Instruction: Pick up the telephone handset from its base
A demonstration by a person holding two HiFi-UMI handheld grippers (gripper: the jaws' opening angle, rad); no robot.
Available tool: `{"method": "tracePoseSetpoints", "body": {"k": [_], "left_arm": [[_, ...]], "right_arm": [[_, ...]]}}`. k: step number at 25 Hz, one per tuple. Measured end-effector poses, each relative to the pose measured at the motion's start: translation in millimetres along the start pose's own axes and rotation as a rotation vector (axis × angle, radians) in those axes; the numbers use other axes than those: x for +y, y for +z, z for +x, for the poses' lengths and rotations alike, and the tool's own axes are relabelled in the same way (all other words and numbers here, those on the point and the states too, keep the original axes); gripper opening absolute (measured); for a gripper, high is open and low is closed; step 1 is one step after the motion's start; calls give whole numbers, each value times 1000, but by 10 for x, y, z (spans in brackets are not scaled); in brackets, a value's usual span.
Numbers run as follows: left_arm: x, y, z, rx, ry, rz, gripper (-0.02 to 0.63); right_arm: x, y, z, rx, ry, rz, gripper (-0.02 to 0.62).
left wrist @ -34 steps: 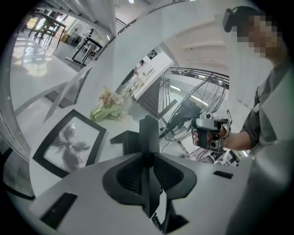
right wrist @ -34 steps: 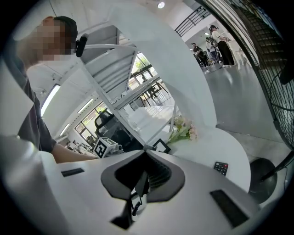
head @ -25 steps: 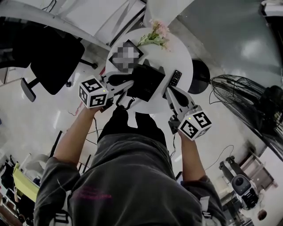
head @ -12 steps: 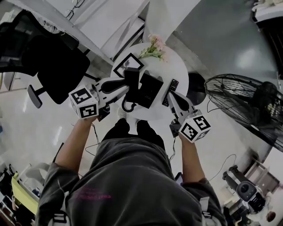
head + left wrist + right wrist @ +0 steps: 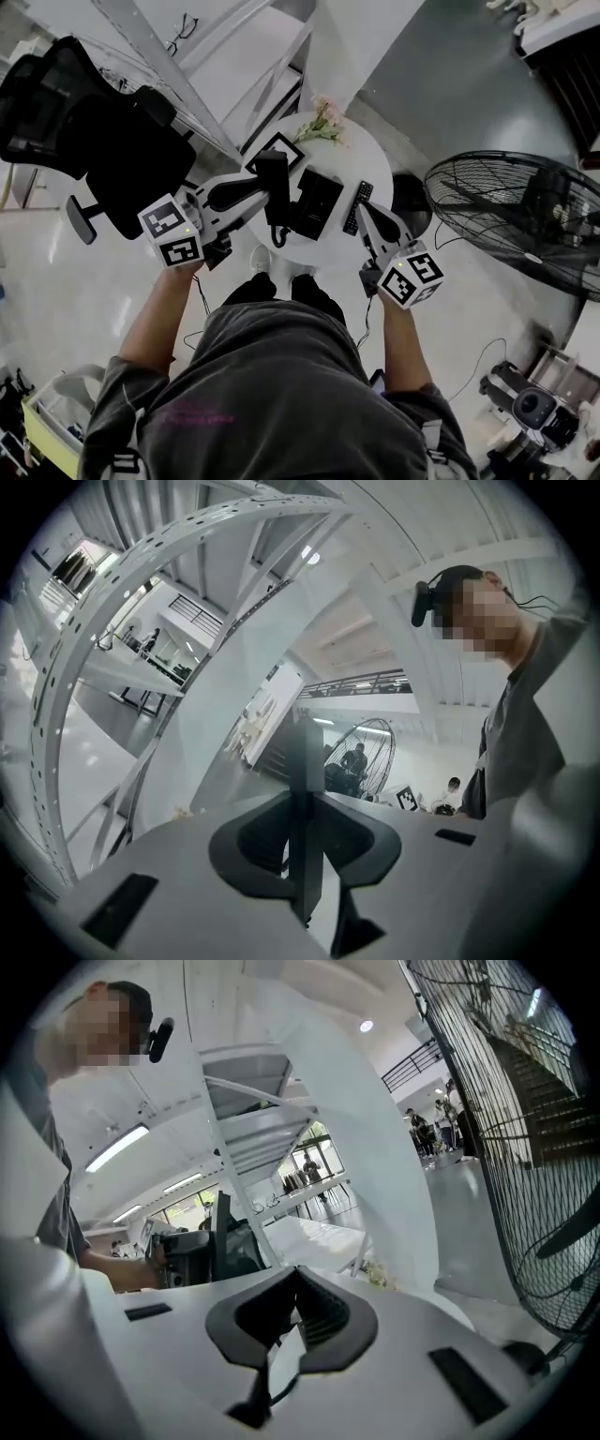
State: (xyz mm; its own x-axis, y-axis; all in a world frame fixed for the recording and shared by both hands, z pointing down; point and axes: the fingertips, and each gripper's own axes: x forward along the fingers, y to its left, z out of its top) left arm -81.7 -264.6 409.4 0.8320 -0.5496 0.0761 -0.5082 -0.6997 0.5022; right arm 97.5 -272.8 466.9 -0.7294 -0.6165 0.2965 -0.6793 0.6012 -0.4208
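The black telephone handset (image 5: 275, 171) hangs above the left side of the round white table (image 5: 375, 155), lifted off the black telephone base (image 5: 317, 202). My left gripper (image 5: 271, 190) is shut on the handset. In the left gripper view the handset (image 5: 305, 817) stands edge-on between the pads. Its coiled cord (image 5: 277, 230) droops down toward the base. My right gripper (image 5: 360, 208) hovers over the table's right side next to a remote, its jaws shut on nothing (image 5: 298, 1279).
On the table are a black remote (image 5: 365, 191), a framed picture (image 5: 278, 147) and a bunch of pink flowers (image 5: 321, 122). A large floor fan (image 5: 511, 220) stands to the right and a black office chair (image 5: 103, 141) to the left.
My left gripper has risen with the handset, lifting it off the base. The right gripper has risen a little too and stays shut.
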Motion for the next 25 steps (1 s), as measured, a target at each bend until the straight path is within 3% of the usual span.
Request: {"method": "tracePoseSetpoints", "body": {"k": [13, 25], "left_arm": [[-395, 337, -257, -59, -28, 101, 83], [-514, 349, -354, -68, -35, 118, 83]], "right_arm": [[445, 441, -231, -139, 1, -85, 20], [592, 451, -365, -158, -32, -111, 20]]}}
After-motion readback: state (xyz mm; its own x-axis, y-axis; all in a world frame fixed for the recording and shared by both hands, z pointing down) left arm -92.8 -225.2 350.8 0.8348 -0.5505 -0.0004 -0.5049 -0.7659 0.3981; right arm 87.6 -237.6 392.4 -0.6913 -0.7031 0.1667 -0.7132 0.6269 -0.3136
